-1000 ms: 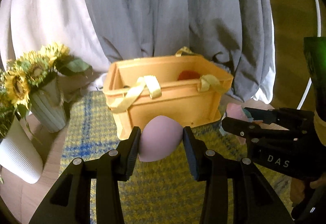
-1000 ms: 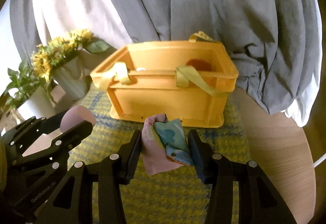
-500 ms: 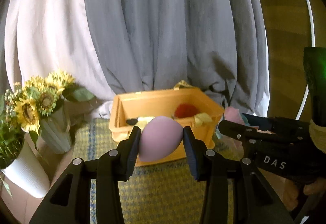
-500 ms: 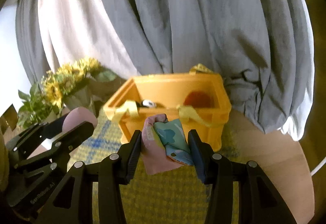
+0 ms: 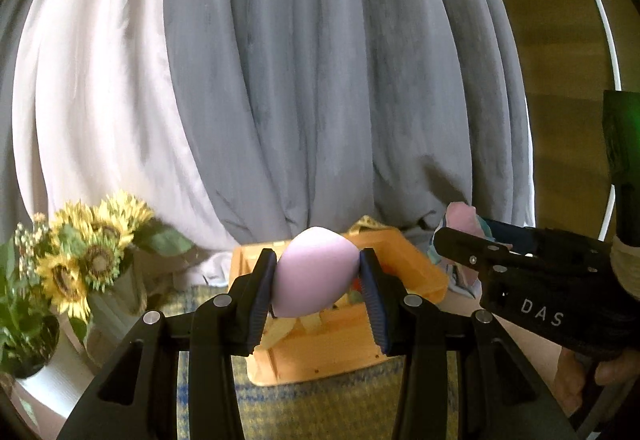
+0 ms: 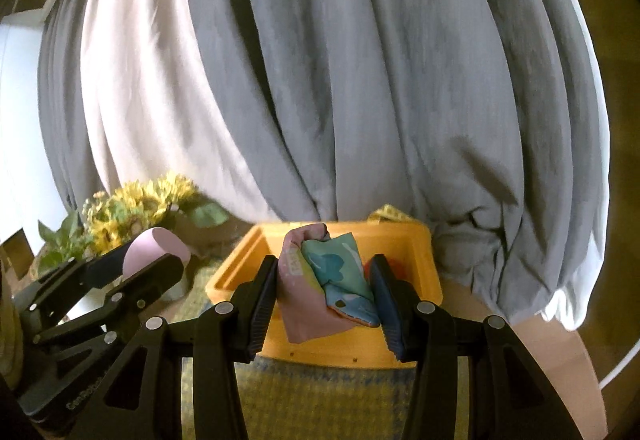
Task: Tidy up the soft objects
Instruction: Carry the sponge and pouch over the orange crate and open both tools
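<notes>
My left gripper (image 5: 317, 282) is shut on a pale purple egg-shaped sponge (image 5: 314, 276) and holds it up in front of and above the orange crate (image 5: 416, 268). My right gripper (image 6: 324, 288) is shut on a folded pink and teal cloth pouch (image 6: 328, 280), raised above the near wall of the orange crate (image 6: 236, 274). A red soft thing (image 6: 396, 265) lies inside the crate. In the left wrist view the right gripper (image 5: 448, 240) with the pouch (image 5: 460, 214) is to the right. In the right wrist view the left gripper (image 6: 160, 260) with the sponge (image 6: 150, 246) is to the left.
The crate stands on a yellow and blue checked mat (image 6: 320, 400) on a round wooden table (image 6: 560, 360). Sunflowers in a ribbed vase (image 5: 92, 264) and a white pot (image 5: 52, 372) stand at the left. Grey and white curtains (image 5: 320, 80) hang behind.
Both grippers have risen with their loads and moved toward the crate; the crate now sits lower in both views and its inside shows past the fingers.
</notes>
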Tool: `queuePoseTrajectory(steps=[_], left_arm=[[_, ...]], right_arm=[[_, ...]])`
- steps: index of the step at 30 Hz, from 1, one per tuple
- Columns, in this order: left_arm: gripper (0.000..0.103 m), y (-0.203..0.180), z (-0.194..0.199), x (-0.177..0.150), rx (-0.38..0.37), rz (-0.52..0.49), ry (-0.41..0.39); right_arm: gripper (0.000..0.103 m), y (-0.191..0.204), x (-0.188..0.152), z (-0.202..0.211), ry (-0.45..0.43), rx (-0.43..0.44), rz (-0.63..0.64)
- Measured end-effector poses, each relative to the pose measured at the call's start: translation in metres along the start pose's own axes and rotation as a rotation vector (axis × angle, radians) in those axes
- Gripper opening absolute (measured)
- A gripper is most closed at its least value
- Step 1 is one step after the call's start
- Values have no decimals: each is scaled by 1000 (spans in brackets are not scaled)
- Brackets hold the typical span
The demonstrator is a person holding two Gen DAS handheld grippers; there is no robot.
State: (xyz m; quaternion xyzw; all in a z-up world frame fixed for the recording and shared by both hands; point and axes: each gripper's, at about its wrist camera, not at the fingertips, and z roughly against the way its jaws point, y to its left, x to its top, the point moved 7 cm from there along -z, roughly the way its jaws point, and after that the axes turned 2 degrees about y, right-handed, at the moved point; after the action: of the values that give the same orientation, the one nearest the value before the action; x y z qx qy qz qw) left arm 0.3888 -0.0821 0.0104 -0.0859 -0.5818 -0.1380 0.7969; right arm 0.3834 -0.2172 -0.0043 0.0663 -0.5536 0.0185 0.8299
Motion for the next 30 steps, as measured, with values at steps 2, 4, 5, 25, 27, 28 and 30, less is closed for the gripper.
queuePoseTrajectory(steps=[2, 4, 5, 25, 27, 28, 30], left_arm=[[41, 2, -4, 7, 10, -3, -16], [41, 3, -9, 13, 9, -3, -24], [41, 4, -11, 15, 10, -5, -28], [41, 20, -114, 27, 46, -54, 82], [41, 19, -126, 26, 39, -65, 107], [41, 19, -130, 26, 38, -68, 114], [42, 19, -140, 24, 28, -73, 134]], right_arm=[[47, 0, 7, -3, -14, 2, 4], [47, -1, 14, -6, -31, 0, 9], [47, -1, 17, -8, -38, -3, 10], [47, -27, 44, -106, 91, -15, 1], [47, -31, 44, -117, 116, -17, -1], [47, -33, 44, -124, 132, -19, -1], [47, -36, 43, -137, 161, -23, -4]])
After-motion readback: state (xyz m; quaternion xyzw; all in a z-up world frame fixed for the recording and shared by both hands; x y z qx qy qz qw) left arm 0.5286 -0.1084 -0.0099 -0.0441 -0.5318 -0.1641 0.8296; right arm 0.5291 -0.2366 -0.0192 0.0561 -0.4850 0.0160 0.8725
